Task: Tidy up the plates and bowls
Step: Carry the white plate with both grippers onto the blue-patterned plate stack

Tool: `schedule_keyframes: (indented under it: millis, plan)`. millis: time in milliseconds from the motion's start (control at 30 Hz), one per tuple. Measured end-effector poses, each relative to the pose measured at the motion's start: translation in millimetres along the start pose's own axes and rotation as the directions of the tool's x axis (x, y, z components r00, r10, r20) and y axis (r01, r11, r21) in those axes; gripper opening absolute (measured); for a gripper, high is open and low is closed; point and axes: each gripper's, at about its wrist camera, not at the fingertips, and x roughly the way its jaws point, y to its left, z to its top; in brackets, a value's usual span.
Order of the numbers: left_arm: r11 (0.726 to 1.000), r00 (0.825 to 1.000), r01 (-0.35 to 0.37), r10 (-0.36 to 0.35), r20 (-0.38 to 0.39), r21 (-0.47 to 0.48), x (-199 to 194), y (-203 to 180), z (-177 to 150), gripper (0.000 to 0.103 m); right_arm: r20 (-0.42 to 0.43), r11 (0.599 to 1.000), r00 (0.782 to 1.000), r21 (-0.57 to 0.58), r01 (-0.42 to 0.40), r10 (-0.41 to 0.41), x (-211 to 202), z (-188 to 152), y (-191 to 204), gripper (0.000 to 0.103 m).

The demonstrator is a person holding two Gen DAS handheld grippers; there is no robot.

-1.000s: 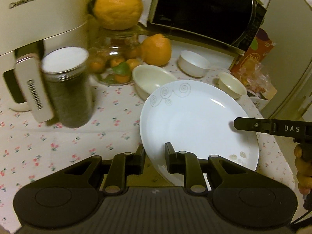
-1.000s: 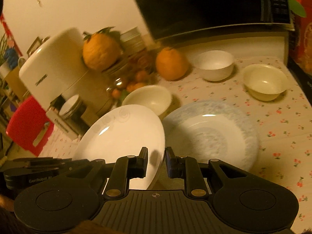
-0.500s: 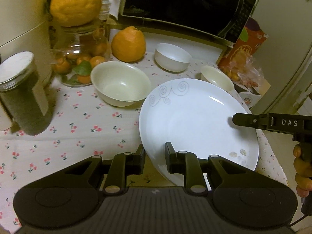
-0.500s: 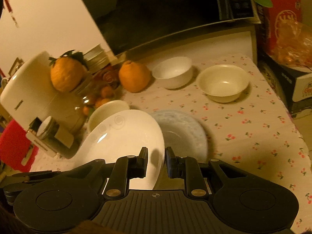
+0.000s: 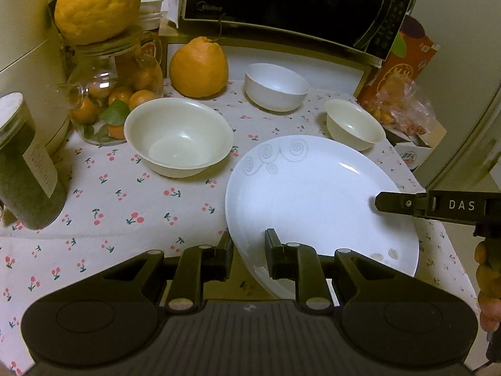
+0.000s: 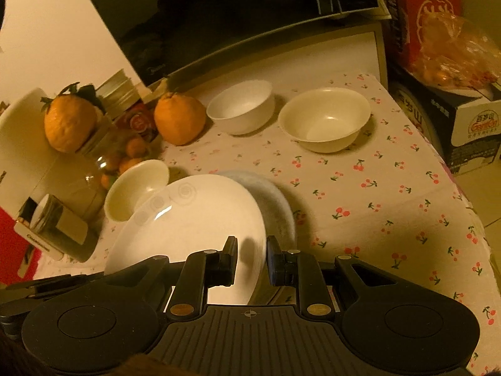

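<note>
White plate (image 5: 319, 200), glazed and with a swirl pattern near its far rim, hangs tilted above the cherry-print tablecloth (image 5: 125, 206). The left gripper (image 5: 249, 250) pinches its near rim, fingers closed down to the thickness of the china. The right gripper (image 6: 250, 258) grips the opposite edge the same way, its fingers narrowed onto the rim.

It is stiff ceramic, probably fairly heavy for its thinness, slick under the pads and quick to chip if it knocks another dish. The rim is the only sensible hold, and two opposing pinches stop it pivoting.

Directly under the plate, in the right wrist view, a bluish plate (image 6: 275, 200) lies flat on the cloth. It is largely covered, so I cannot tell whether the two touch. It looks like the stacking target, and lowering flat and slowly would suit.

Just beyond the plate's left edge sits a large cream bowl (image 5: 178, 138). Beyond its far rim are a small cream bowl (image 5: 353, 123) and a white bowl (image 5: 275, 86), with a big orange citrus (image 5: 198, 67) left of that. The microwave (image 5: 281, 3) stands behind them all.
</note>
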Motion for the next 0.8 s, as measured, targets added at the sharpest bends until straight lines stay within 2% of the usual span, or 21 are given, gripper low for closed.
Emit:
schedule_keyframes:
  millis: [367, 533, 800]
  plan:
    - [0.999, 0.999, -0.032, 0.032, 0.009, 0.011, 9, -6, 1, 0.019, 0.004, 0.999, 1.000, 0.021, 0.030, -0.030, 6, -1, -3, 0.019]
    - [0.999, 0.999, -0.049, 0.049, 0.008, 0.005, 12, -6, 2, 0.019, 0.011, 0.998, 0.998, 0.018, 0.060, -0.060, 8, -1, -3, 0.010]
    - [0.996, 0.996, -0.084, 0.083, 0.012, 0.031, 14, -13, 1, 0.020, 0.034, 0.996, 0.995, -0.006, 0.091, -0.090, 7, -1, 1, 0.009]
